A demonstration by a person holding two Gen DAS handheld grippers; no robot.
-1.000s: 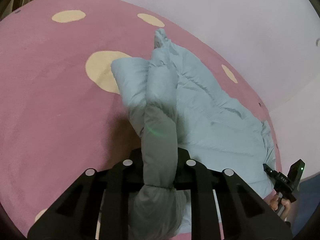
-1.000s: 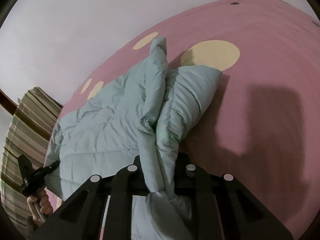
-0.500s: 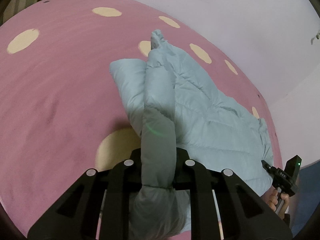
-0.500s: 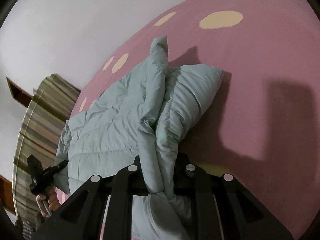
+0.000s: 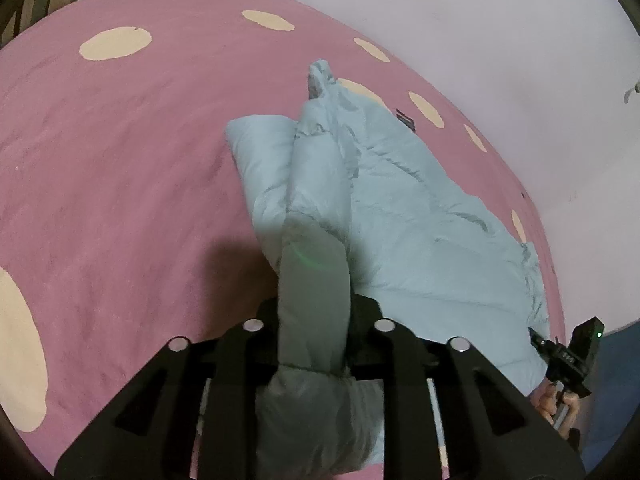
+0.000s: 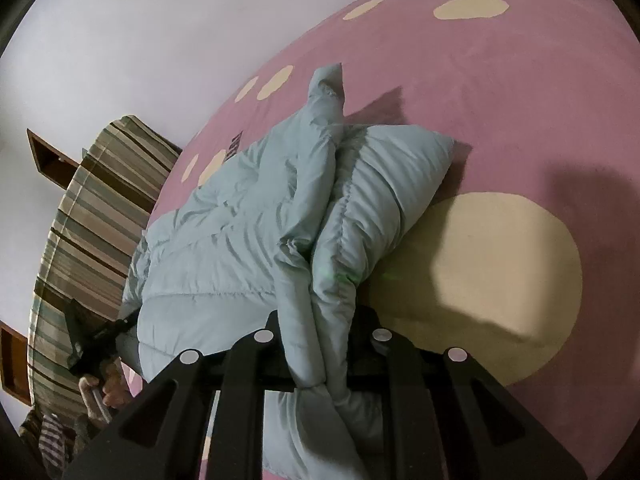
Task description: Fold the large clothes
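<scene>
1. The bed (image 5: 120,184) is the biggest thing here. It has a pink cover with pale yellow dots. It is soft and flat, so it is a good place to fold on.
2. The coat (image 5: 400,216) is big, puffy and light blue. It lies on the bed toward the far wall, with one end lifted up by both grippers. I think they hold that end at two spots so the coat stays wide and flat while it is pulled along.
3. A striped cloth (image 6: 80,216) hangs on the left in the right camera's view, past the edge of the bed.
4. The left gripper (image 5: 316,316) has a thick roll of coat between its jaws. The jaws have just been opening a little, but the roll fills the gap and they press on it.
5. The right gripper (image 6: 320,344) has its jaws clamped on a thin bunch of coat.
6. What is new: the dots on the bed have slid to other places in both views since a second ago. A big dot now lies just right of the right gripper. The coat's shape looks the same.
</scene>
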